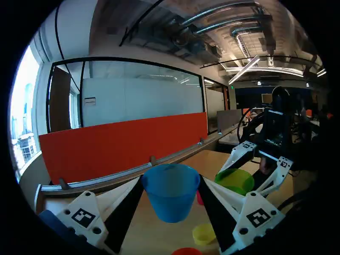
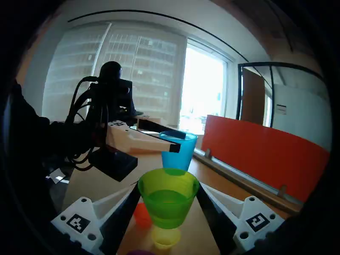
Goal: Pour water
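Blue plastic cup (image 1: 171,197): upright, clamped between both fingers of the left gripper (image 1: 171,180), which press on its sides just below the rim. Contents cannot be told.

Green translucent cup (image 2: 168,204): upright, gripped on both sides by the fingers of the right gripper (image 2: 168,188). A darker band fills its lower half and reads as liquid. In the right gripper view the blue cup sits just behind the green cup's rim, and the two look near one another.

Wooden table (image 2: 95,185): lies beneath both cups. Whether either cup rests on it cannot be told.

Small yellow cup (image 2: 165,237) and small orange cup (image 2: 142,214): stand on the table below the green cup, close together.

Orange partition panel (image 1: 127,144): runs along the table's far edge.

Person's dark sleeve (image 2: 29,140): behind the left gripper.
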### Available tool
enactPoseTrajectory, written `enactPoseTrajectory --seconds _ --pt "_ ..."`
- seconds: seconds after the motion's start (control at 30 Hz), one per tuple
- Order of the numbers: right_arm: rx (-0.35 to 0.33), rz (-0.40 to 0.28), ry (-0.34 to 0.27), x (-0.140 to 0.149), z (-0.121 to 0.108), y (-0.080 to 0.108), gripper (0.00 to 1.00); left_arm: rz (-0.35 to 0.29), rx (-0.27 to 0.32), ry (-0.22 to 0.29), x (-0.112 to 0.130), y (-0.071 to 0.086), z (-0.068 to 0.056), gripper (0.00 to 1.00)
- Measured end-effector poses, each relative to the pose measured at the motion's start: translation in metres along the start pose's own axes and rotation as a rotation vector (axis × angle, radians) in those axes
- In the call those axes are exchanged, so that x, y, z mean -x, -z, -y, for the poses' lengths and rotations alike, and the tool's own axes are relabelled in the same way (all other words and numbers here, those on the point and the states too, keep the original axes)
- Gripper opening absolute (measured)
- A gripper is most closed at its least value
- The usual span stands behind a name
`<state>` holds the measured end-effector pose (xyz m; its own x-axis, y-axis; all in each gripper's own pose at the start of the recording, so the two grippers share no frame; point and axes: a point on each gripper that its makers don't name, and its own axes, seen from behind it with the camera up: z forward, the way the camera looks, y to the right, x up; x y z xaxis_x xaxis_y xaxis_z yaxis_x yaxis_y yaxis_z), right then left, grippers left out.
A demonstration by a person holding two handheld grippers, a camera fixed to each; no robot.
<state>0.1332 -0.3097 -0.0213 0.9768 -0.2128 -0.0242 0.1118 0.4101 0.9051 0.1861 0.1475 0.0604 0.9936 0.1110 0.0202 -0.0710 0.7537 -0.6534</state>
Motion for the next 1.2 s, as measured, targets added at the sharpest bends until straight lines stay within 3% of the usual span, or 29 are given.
enactPoseTrajectory --seconds 0.37,0.8,1.2 --pt "-0.026 0.013 -0.045 0.001 0.008 0.001 0.92 -0.003 0.002 0.019 0.004 0.006 -0.001 0.88" --pt "-0.022 0.01 -0.055 0.0 0.01 0.005 0.92 -0.012 0.0 0.027 0.01 0.014 -0.006 0.87" --pt "-0.03 0.058 -0.069 0.015 0.011 0.013 0.92 0.034 0.014 0.047 0.034 0.02 -0.01 0.87"
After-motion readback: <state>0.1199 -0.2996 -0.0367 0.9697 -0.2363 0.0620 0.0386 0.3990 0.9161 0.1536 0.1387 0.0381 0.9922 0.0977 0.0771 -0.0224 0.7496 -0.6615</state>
